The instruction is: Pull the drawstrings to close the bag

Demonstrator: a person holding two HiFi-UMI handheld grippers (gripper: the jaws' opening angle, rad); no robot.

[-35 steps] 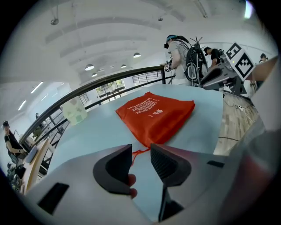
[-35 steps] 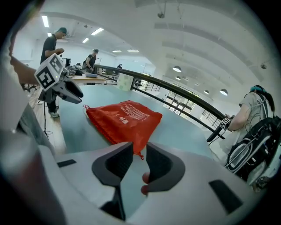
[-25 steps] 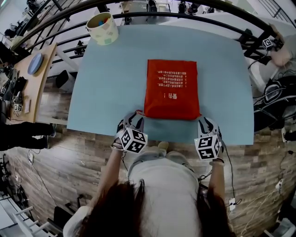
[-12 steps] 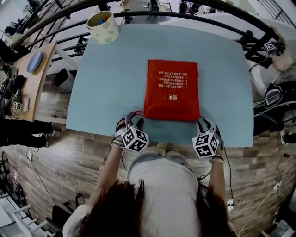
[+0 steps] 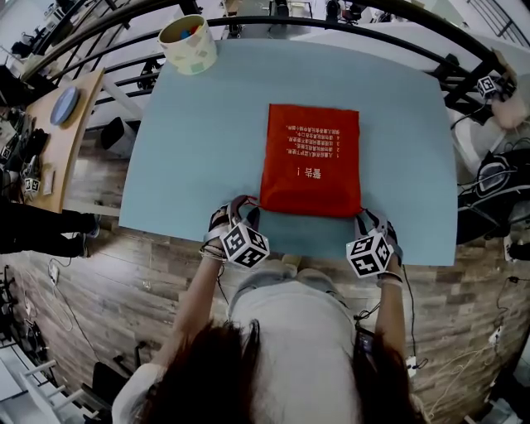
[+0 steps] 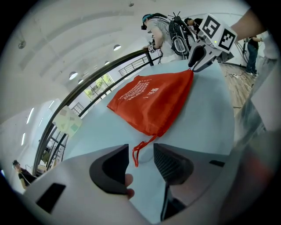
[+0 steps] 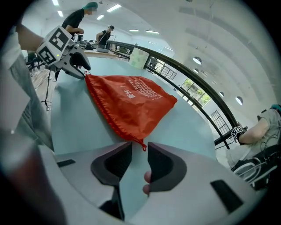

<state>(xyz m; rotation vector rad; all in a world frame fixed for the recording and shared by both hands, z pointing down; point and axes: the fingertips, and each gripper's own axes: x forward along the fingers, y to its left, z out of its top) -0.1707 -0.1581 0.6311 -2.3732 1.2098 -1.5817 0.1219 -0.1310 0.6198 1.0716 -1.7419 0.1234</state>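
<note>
Since likely soft and light, take bag (image 5: 311, 157) by cords (image 6: 139, 151) at its near corners — not cloth. Reading left gripper (image 6: 140, 160) opening round loose cord, right gripper (image 7: 139, 160) parted, unclamped.

A pale blue table (image 5: 207, 141) stands on wood-plank floor (image 5: 108, 290), black railing (image 5: 248, 20) curving behind it.

Red bag (image 5: 310, 157) — pale-blue table (image 5: 190, 166)

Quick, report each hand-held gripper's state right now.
Left hand-held gripper: jaws opening, thin red drawstring loop lies between them, not pinched.
Right hand-held gripper: open, second red drawstring tip at its jaw tips, ungripped.
</note>
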